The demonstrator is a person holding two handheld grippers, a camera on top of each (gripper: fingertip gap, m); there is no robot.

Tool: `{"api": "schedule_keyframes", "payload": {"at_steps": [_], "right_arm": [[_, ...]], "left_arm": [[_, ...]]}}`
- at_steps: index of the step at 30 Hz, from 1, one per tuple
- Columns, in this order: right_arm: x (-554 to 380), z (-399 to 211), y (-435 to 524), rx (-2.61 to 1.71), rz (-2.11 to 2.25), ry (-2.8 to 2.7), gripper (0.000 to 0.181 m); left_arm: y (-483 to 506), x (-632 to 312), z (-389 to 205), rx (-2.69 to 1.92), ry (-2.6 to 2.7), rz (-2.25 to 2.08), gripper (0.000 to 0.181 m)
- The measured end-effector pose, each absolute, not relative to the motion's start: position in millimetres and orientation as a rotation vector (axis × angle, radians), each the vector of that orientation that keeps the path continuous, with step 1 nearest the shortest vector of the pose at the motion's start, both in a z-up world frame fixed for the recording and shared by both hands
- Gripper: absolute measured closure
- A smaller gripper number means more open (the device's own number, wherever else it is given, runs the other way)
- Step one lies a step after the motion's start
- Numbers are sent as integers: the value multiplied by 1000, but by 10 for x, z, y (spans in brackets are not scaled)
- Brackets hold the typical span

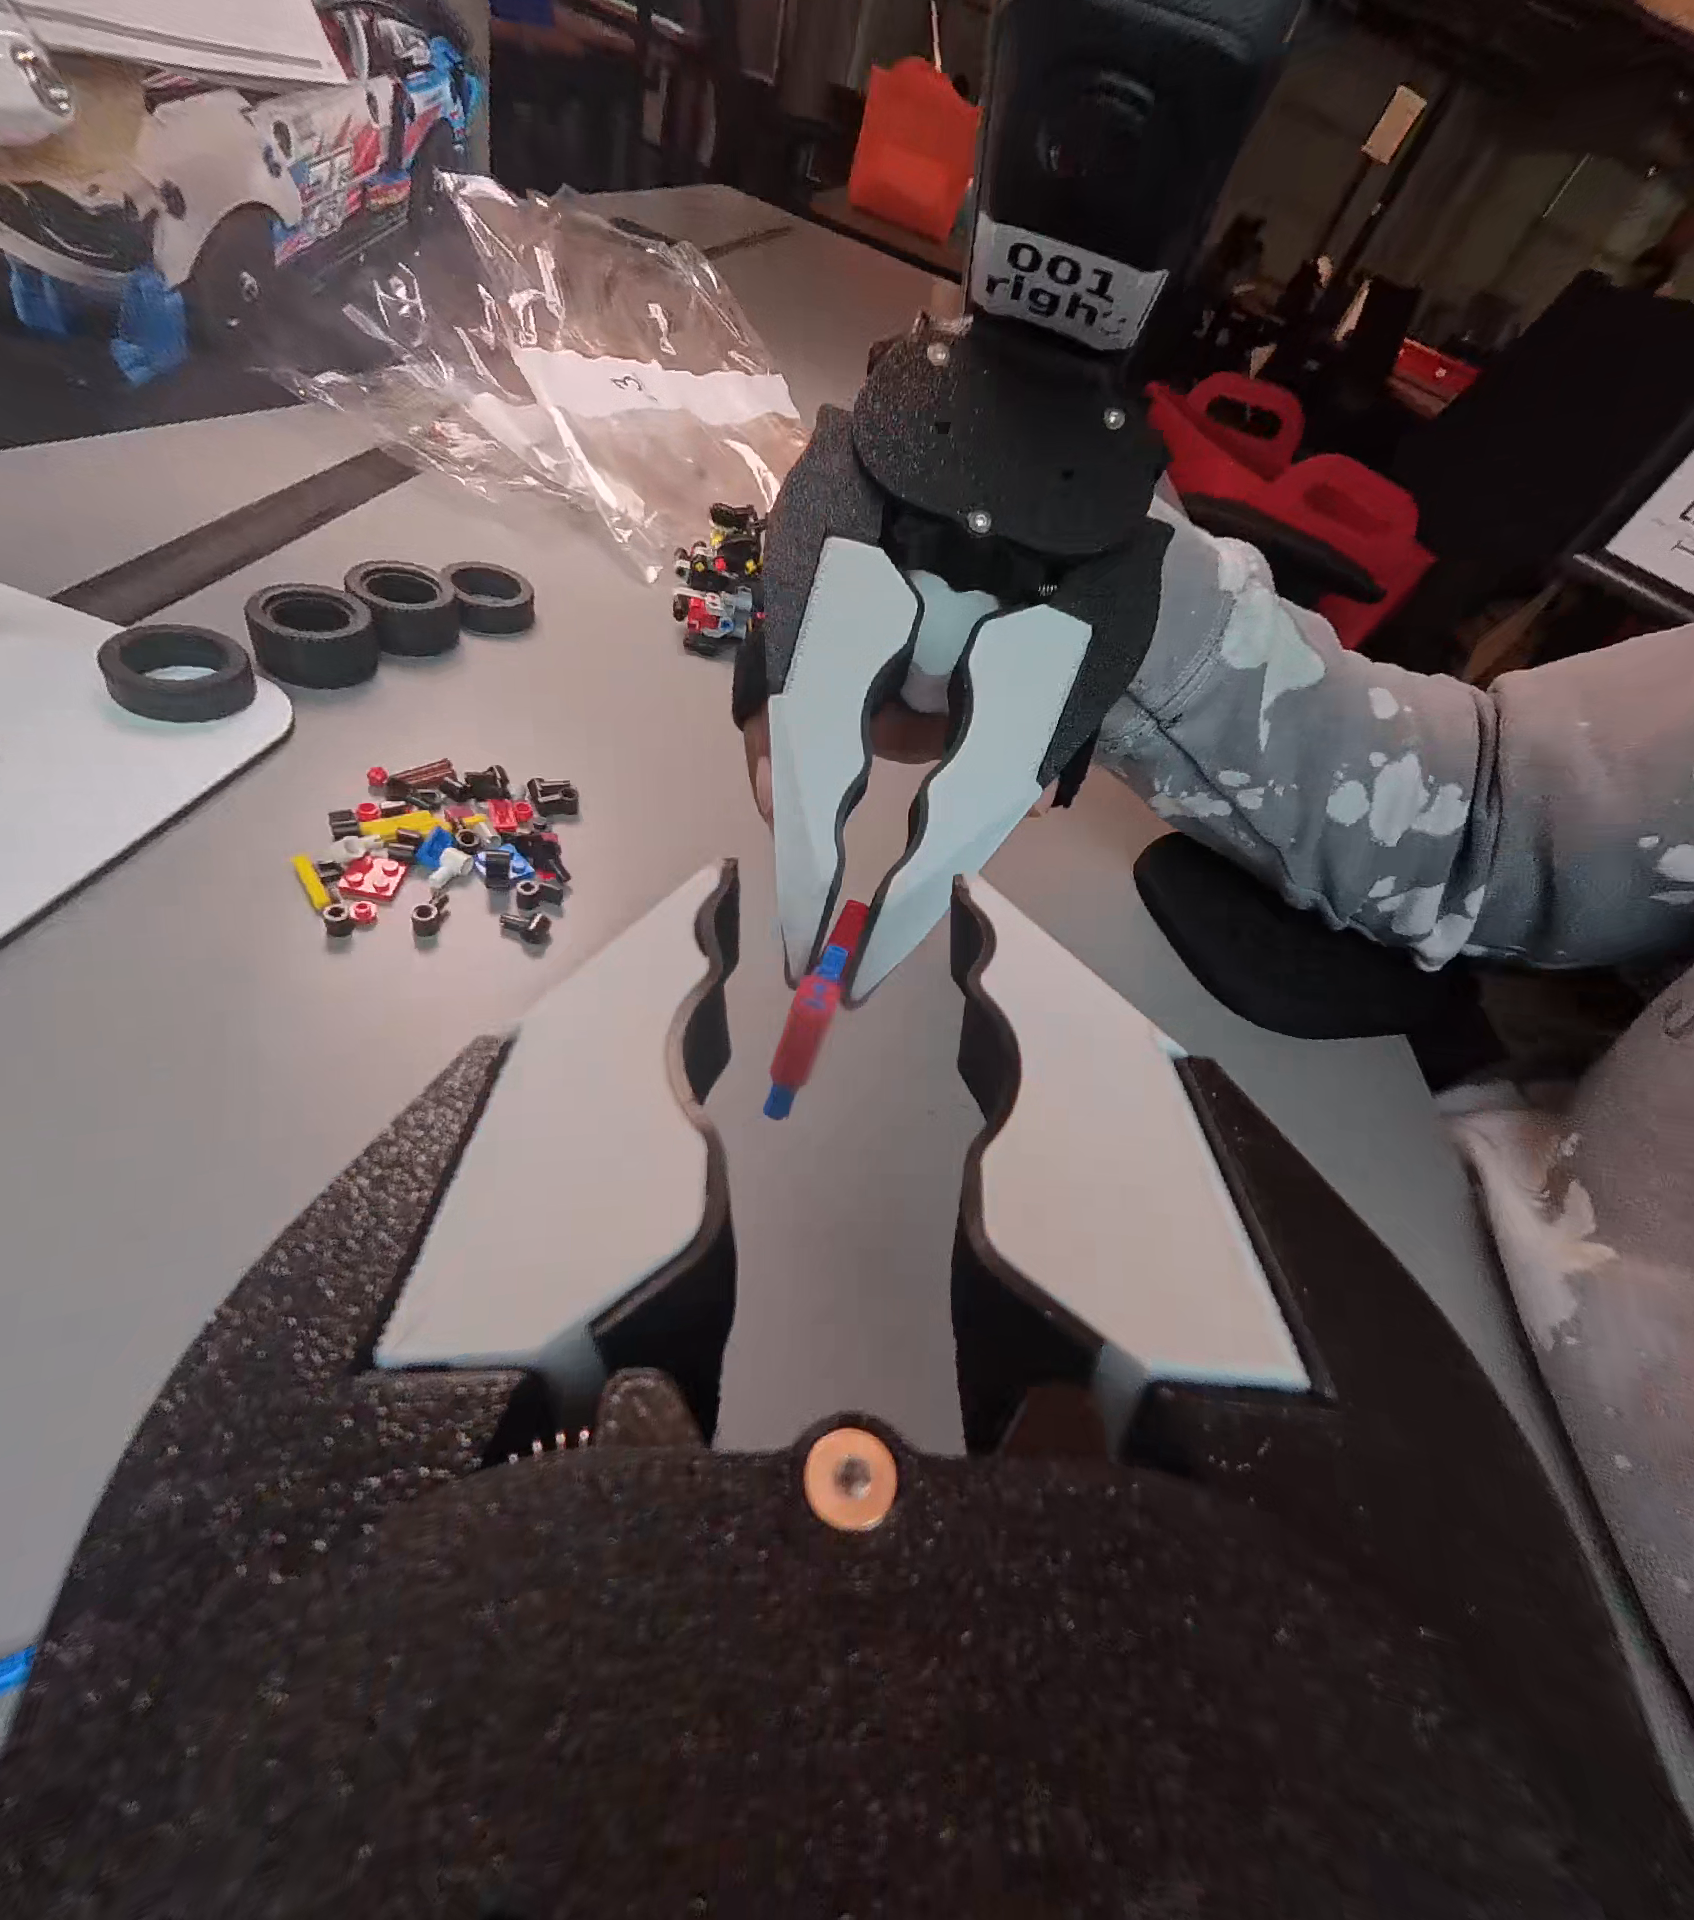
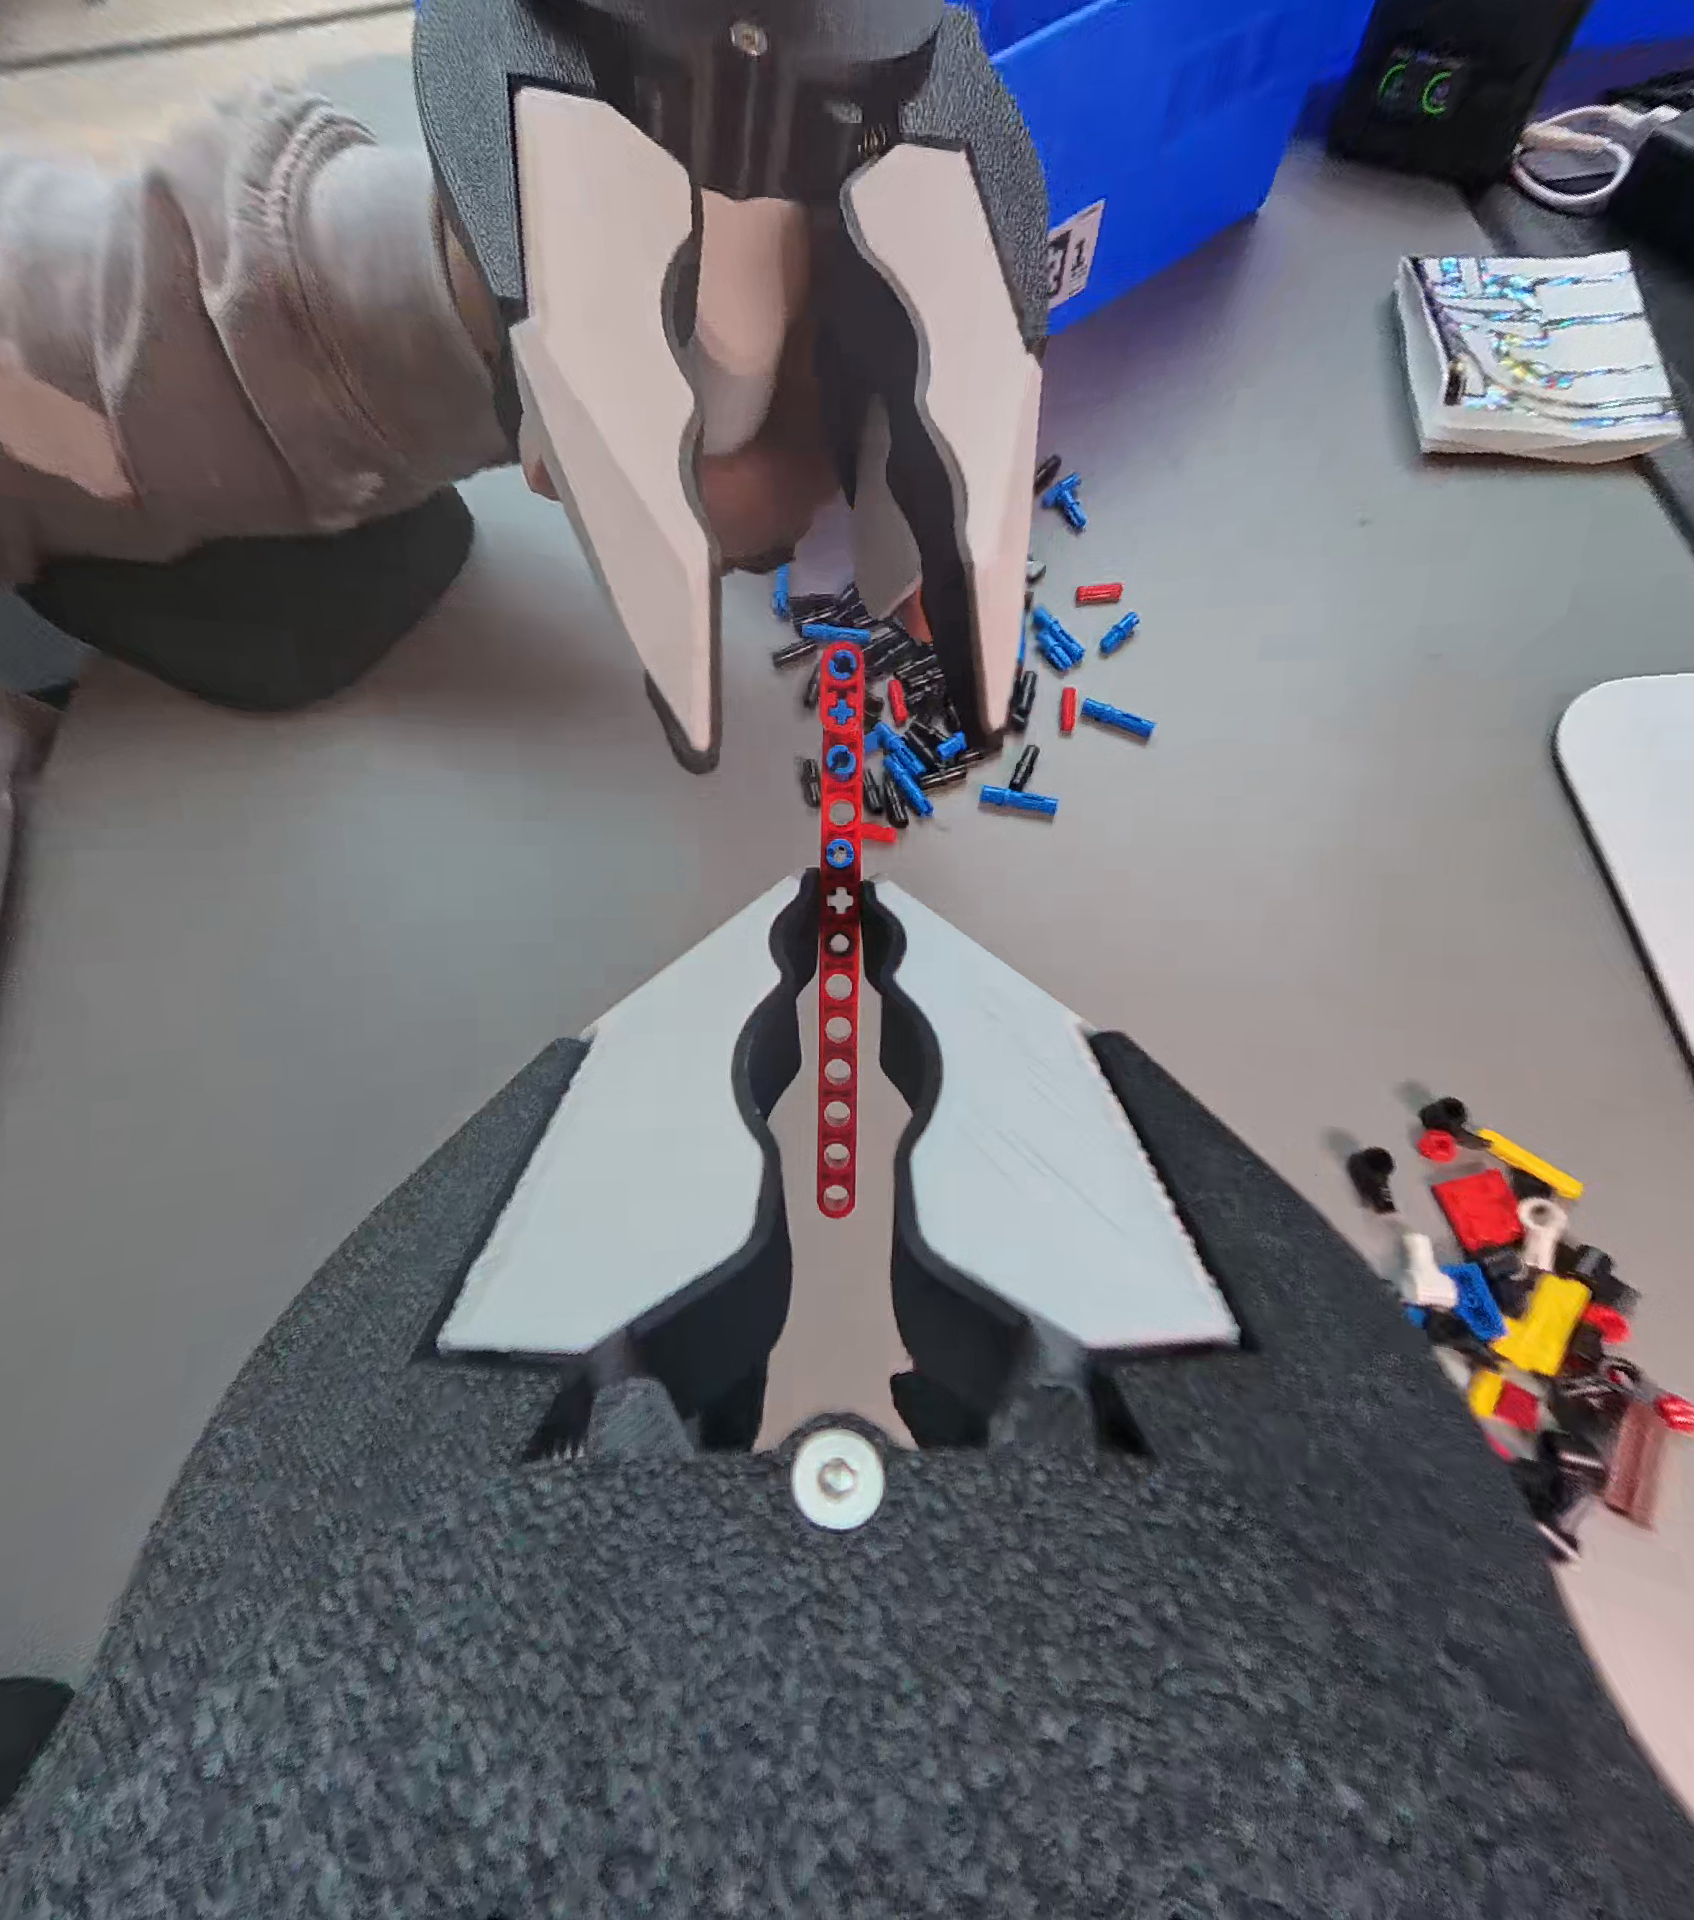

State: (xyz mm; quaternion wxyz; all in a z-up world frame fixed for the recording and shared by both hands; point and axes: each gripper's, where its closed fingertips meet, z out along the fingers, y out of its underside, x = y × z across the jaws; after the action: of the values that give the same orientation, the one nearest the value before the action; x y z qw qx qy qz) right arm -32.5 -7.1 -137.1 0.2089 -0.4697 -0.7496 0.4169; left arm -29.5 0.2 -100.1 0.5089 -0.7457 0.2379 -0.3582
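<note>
Pinching a red beam (image 2: pixel 838 977) at its middle, our right gripper (image 2: pixel 838 894) holds it above the table (image 2: pixel 303 935). Our left gripper (image 1: pixel 843 894) stands spread around the beam's far end, near scattered pins (image 2: pixel 926 727).

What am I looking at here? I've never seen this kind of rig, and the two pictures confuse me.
A person holds a hand-held two-finger gripper in each hand; each carries a camera looking along its own fingers.

In the left wrist view, the left gripper is open and empty. Facing it, the right gripper pinches a red beam.

The right wrist view shows the same from the other side: the right gripper is shut on the long red holed beam with blue pins in it, the left gripper open beyond.

On the grey table lie four black tyres, a pile of mixed small bricks, a clear plastic bag, and scattered blue and black pins.
</note>
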Motion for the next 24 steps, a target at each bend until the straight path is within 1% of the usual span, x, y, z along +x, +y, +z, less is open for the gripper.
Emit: {"api": "schedule_keyframes", "payload": {"at_steps": [1,4,7,9,12,15,16,17,19,21,24], "right_arm": [[-278,-1412,-69,-1299,1176,-2088,174],[-128,-1454,-47,-1290,1185,-2110,174],[-116,-1439,-75,-1283,1155,-2146,174],[-133,-1442,-129,-1254,1119,-2173,174],[-158,-1397,-126,-1220,1081,-2153,174],[-265,-1010,-5,-1177,1220,-1913,172],[-304,-821,85,-1156,1283,-1781,164],[-326,-646,187,-1150,1353,-1646,149],[-317,-453,299,-1156,1507,-1479,131],[-360,-379,285,-1148,1627,-1373,131],[-551,-348,-29,-1124,1801,-1288,132]], "left_arm": [[-43,-294,-1037,-1783,567,-877,145],[-143,-325,-1197,-1786,615,-735,155],[-158,-282,-1177,-1771,636,-746,160],[-168,-270,-1196,-1764,662,-731,175],[-189,-296,-1188,-1756,662,-737,175],[-153,-415,-927,-1638,526,-811,176],[-139,-486,-808,-1575,453,-851,176],[-130,-571,-686,-1505,371,-897,176],[-125,-762,-459,-1355,197,-986,177],[-156,-883,-297,-1219,76,-1082,177],[-179,-844,-237,-1109,2,-1171,177]]}}
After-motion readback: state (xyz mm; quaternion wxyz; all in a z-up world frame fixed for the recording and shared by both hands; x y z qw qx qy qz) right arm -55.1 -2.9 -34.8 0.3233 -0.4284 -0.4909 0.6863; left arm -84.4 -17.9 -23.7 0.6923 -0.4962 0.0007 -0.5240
